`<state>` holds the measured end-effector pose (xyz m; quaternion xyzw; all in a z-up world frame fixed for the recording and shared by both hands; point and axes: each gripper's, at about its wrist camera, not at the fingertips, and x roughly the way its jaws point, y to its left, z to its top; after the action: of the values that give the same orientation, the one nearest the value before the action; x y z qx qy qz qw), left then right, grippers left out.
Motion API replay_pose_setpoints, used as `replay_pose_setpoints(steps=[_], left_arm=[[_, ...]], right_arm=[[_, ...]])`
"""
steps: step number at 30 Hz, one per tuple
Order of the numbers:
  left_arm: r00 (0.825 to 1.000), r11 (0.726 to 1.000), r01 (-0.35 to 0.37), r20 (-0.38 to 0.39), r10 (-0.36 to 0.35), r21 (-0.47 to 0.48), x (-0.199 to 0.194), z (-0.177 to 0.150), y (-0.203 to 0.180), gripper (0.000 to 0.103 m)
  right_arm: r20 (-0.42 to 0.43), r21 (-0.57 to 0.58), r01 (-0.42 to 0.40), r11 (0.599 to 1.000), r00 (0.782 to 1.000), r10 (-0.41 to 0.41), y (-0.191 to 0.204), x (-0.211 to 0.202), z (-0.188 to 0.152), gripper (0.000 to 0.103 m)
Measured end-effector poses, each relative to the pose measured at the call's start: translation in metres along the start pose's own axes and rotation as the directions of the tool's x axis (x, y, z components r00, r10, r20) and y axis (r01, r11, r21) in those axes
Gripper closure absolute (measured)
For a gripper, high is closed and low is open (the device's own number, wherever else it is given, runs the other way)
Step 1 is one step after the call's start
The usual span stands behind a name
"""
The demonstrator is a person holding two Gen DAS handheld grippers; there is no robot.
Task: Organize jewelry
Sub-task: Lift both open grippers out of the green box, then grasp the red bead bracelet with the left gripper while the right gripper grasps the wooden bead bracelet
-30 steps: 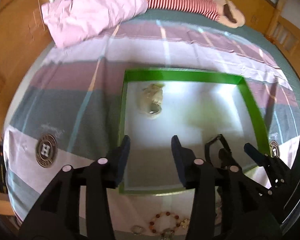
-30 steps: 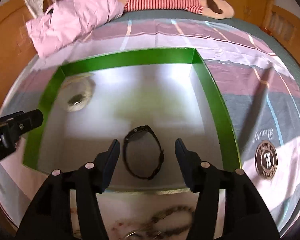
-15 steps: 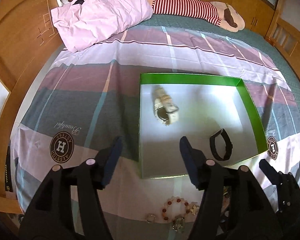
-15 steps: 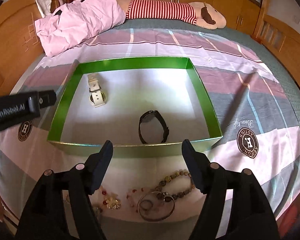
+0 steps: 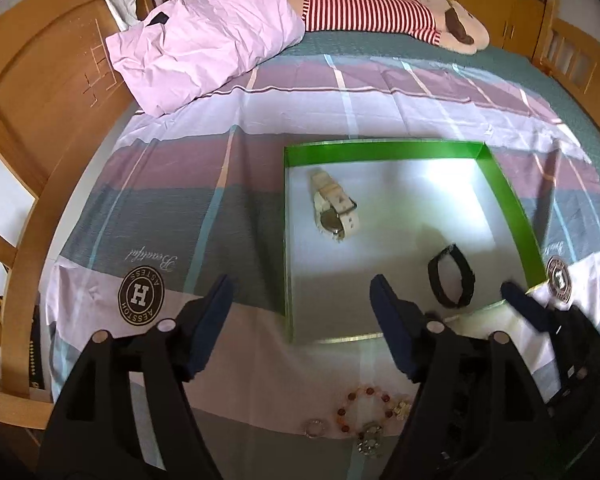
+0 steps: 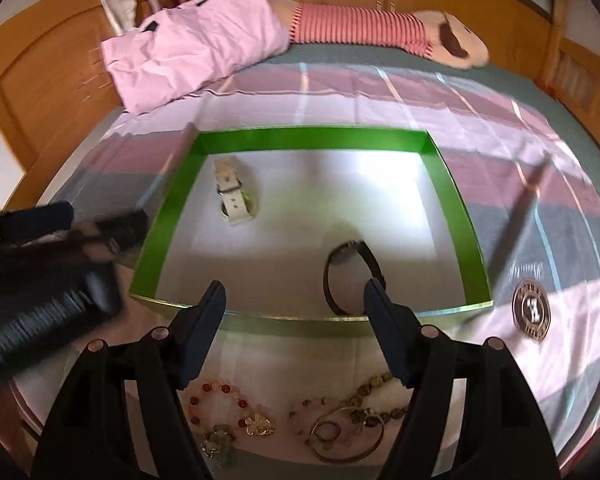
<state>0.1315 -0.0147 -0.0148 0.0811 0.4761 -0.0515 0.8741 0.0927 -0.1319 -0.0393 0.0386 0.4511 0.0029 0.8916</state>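
A green-walled box [image 5: 508, 196] [image 6: 312, 139] with a white floor lies on the bed. In it are a white watch [image 5: 334, 210] [image 6: 233, 196] and a black watch [image 5: 451, 278] [image 6: 350, 276]. Loose jewelry lies on the sheet in front of the box: a red bead bracelet [image 5: 364, 406] [image 6: 216, 402], a small ring [image 5: 313, 427], a metal bangle [image 6: 346, 434] and a brown bead string [image 6: 374, 386]. My left gripper [image 5: 302, 304] is open and empty, back from the box's near left corner. My right gripper [image 6: 294, 306] is open and empty above the box's near wall.
A pink pillow [image 5: 204, 40] [image 6: 192, 44] and a striped plush toy [image 5: 380, 14] [image 6: 364, 26] lie at the far end of the bed. The wooden bed frame [image 5: 28, 92] runs along the left. The left gripper shows blurred at the left of the right wrist view [image 6: 48, 256].
Both grippers have pulled back and up from the box, away from the watches. The black watch stays on the box floor. The loose jewelry in front has come into view.
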Motion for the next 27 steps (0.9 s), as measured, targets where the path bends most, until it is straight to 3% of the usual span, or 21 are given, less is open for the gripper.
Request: replay_pose_setpoints(steps=[2,6,10,13,15,16,20,21,23,24,27], left_arm=[[1.000,1.000,0.007,-0.006,-0.007,-0.014,-0.002,-0.008,0.001,0.028],[0.994,0.989,0.108,-0.020,-0.111,-0.102,-0.008,-0.017,0.013,0.027],[0.975,0.959,0.222,0.053,-0.216,-0.177,-0.027,-0.020,0.036,0.026],[0.977,0.962,0.200,0.110,-0.181,-0.187,-0.038,-0.026,0.052,0.021],[0.983,0.973,0.166,0.110,-0.150,-0.158,-0.039,-0.033,0.057,0.019],[0.984,0.977,0.160,0.098,-0.147,-0.142,-0.037,-0.036,0.057,0.019],[0.980,0.977,0.198,0.005,-0.198,-0.085,-0.019,-0.057,0.050,0.019],[0.978,0.976,0.205,-0.032,-0.208,-0.076,-0.012,-0.062,0.045,0.020],[0.972,0.974,0.218,-0.080,-0.223,-0.060,-0.002,-0.069,0.037,0.035],[0.968,0.973,0.223,-0.104,-0.228,-0.051,0.002,-0.071,0.031,0.044],[0.959,0.973,0.232,-0.167,-0.230,-0.004,0.017,-0.079,0.011,0.045]], right_arm=[[0.000,-0.022,-0.026,0.999,1.000,0.026,-0.003,-0.005,0.002,0.031],[0.035,-0.111,-0.036,0.993,0.999,0.040,-0.009,-0.019,-0.003,0.020],[0.046,-0.141,-0.050,0.989,0.997,0.057,-0.028,-0.026,-0.017,0.019],[-0.001,-0.074,-0.129,0.989,0.992,0.129,-0.054,-0.018,-0.032,0.019],[-0.056,-0.043,-0.078,0.996,0.996,0.076,-0.063,-0.010,-0.037,0.019],[-0.096,-0.034,-0.050,0.998,0.994,0.047,-0.067,-0.005,-0.038,0.019],[-0.187,0.000,-0.130,0.992,0.974,0.127,-0.072,0.000,-0.043,0.019],[-0.197,-0.016,-0.127,0.992,0.973,0.122,-0.071,0.001,-0.046,0.027],[-0.216,-0.065,-0.105,0.992,0.972,0.089,-0.067,0.005,-0.051,0.047],[-0.234,-0.083,-0.100,0.991,0.969,0.079,-0.067,0.010,-0.056,0.049],[-0.285,-0.082,-0.090,0.993,0.956,0.064,-0.073,0.023,-0.067,0.053]])
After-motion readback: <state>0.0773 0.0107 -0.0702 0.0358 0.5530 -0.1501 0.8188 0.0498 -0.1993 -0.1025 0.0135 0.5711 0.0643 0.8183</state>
